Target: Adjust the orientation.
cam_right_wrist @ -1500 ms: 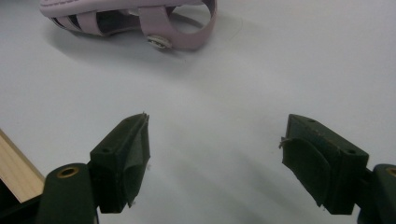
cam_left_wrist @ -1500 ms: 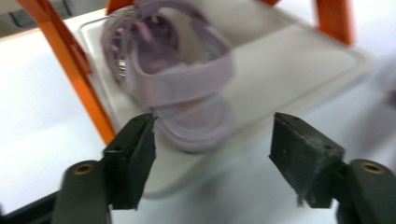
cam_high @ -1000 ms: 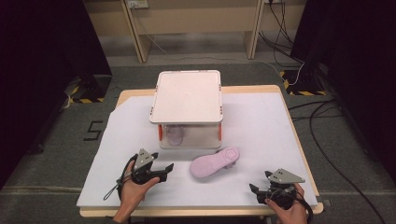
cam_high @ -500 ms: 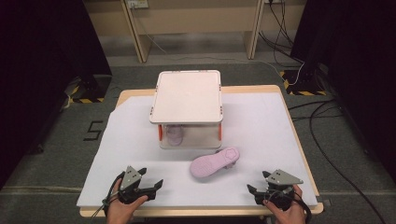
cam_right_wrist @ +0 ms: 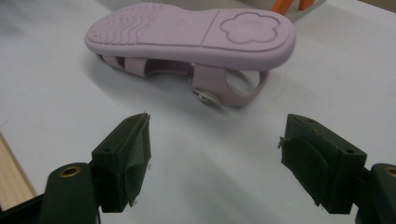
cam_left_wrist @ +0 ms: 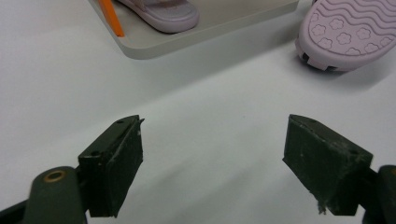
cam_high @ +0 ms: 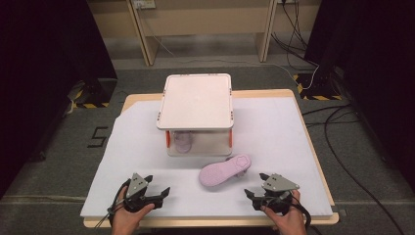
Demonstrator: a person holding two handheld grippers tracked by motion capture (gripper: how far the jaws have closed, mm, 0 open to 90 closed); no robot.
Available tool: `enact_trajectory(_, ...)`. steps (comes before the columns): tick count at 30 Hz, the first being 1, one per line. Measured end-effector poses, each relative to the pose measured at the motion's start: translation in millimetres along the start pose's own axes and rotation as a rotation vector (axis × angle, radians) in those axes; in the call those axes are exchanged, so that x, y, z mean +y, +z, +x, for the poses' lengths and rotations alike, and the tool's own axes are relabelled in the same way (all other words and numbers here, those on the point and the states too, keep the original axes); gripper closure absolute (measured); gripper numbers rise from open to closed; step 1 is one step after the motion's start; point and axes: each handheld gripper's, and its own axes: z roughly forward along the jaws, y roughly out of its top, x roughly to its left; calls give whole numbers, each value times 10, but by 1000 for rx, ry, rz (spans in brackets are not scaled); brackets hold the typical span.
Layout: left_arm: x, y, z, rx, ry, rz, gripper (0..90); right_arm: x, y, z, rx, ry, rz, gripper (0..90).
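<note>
While a "5" (cam_high: 99,137) marked the floor left of the table, one lilac sandal (cam_high: 183,141) sat inside the white two-tier rack (cam_high: 195,100); the other sandal (cam_high: 225,171) lay sole-up just before it, between the left gripper (cam_high: 159,193) and right gripper (cam_high: 250,196), both spread and empty

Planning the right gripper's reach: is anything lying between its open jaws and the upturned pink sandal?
Nothing visible. Only bare white cloth lies between the right gripper and the pink sandal, which lies sole up.
</note>
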Motion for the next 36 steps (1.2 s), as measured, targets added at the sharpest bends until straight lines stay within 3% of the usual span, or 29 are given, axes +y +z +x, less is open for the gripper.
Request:
enact_trajectory(6, 1, -10, 11, -4, -2, -4, 195, 104, 257, -4, 25, -7, 11, 300)
enact_trajectory(11, 2, -10, 15, -5, -4, -12, 195, 160, 415, -33, 11, -25, 12, 355)
enact_trajectory(19, -2, 6, 4, -13, 5, 0, 198, 218, 622, -146, -17, 13, -1, 364)
enact_trajectory(21, -2, 6, 5, -14, 4, -2, 198, 242, 657, -168, -10, 70, 5, 383)
enact_trajectory(22, -2, 7, 6, -14, 3, -2, 199, 258, 666, -162, -17, 64, 3, 410)
enact_trajectory(25, -2, 7, 5, -18, 5, 0, 201, 281, 659, -130, -24, 66, 11, 481)
enact_trajectory(29, 1, -3, -3, -22, 7, -6, 205, 354, 547, -64, -25, 30, 10, 552)
enact_trajectory(36, 4, -21, 3, -20, 3, -16, 208, 339, 189, 38, 30, 84, 51, 587)
